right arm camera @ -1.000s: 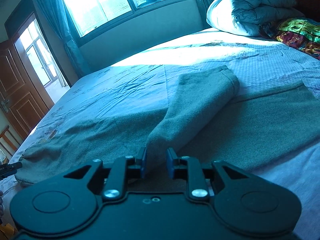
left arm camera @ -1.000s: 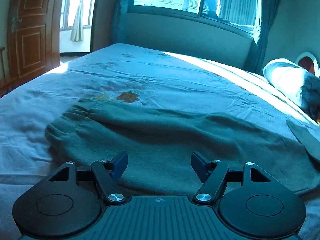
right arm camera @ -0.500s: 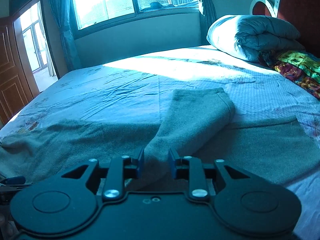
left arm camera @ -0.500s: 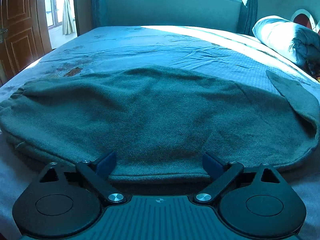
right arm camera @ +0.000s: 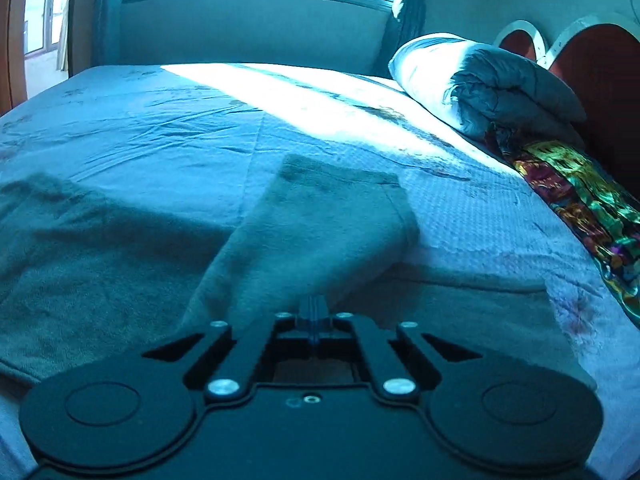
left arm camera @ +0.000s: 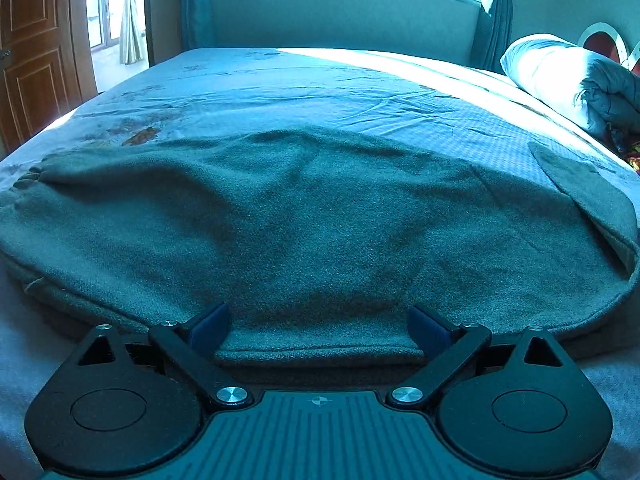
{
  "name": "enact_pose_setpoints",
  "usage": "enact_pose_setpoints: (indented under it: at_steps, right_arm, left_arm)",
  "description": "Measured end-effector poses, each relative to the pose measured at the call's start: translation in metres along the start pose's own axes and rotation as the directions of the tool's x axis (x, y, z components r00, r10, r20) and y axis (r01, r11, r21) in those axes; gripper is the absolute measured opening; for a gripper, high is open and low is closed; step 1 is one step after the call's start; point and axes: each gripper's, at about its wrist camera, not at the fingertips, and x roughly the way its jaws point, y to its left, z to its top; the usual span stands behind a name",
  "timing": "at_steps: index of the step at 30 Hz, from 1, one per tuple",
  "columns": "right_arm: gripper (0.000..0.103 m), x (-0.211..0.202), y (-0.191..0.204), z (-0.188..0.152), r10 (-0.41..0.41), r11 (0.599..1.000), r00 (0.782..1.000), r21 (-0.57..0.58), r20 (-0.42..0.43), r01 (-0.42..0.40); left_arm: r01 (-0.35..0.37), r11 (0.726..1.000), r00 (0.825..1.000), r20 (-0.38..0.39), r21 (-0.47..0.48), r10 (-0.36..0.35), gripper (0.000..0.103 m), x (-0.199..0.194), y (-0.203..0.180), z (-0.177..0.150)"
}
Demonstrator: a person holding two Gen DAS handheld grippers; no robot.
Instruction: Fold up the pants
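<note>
Though blurred, pants (right arm camera: 316, 236) between right gripper (right arm camera: 315, 312).

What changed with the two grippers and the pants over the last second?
The right gripper closed fully on the folded pant leg. The left gripper came down to the near edge of the pants, jaws wide open around it. The pants stayed spread on the bed.

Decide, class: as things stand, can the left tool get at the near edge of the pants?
Probably yes. The left tool is open, its fingers either side of the near edge of the pants, which lie flat on the bed. Nothing sits between them; closing should catch the edge.
</note>
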Motion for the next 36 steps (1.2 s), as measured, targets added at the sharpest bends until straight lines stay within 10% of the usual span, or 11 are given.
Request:
enact_pose_setpoints:
  at_steps: [5, 9, 18, 19, 25, 30, 36]
  right_arm:
    - [0.001, -0.02, -0.016, -0.014, 0.039, 0.999, 0.999, 0.022, 0.03, -0.04]
    - [0.033, -0.013, 0.029, 0.015, 0.144, 0.989, 0.985, -0.044, 0.091, -0.141]
    - [0.022, 0.055, 0.096, 0.034, -0.01, 0.945, 1.0, -0.328, -0.004, 0.008]
    - [0.0, 0.057, 0.092, 0.033, -0.008, 0.947, 1.0, -0.322, -0.02, 0.001]
    - [0.0, 0.007, 0.018, 0.019, 0.01, 1.0, 0.997, -0.016, 0.072, -0.009]
    - [0.0, -0.003, -0.04, -0.035, 0.104, 0.934, 0.993, 0.347, -0.05, -0.08]
    - [0.016, -0.036, -0.03, -0.027, 0.017, 0.975, 0.997, 0.221, 0.075, -0.033]
  left_arm:
    - [0.001, 1.0, 1.0, 0.013, 0.011, -0.001, 0.096, 0.0, -0.001, -0.002]
    - [0.004, 1.0, 1.0, 0.013, 0.003, -0.004, 0.096, 0.0, 0.0, -0.002]
    - [-0.086, 0.996, 0.996, 0.026, -0.02, 0.086, 0.097, 0.001, 0.003, 0.004]
    - [-0.085, 0.996, 0.996, 0.024, -0.021, 0.085, 0.097, 0.002, 0.003, 0.003]
    - [-0.087, 0.996, 0.996, 0.022, -0.012, 0.087, 0.098, 0.004, 0.003, 0.003]
    - [-0.085, 0.996, 0.996, 0.025, 0.001, 0.084, 0.098, 0.004, 0.002, 0.002]
    - [-0.08, 0.997, 0.996, 0.029, -0.003, 0.08, 0.098, 0.003, 0.003, 0.002]
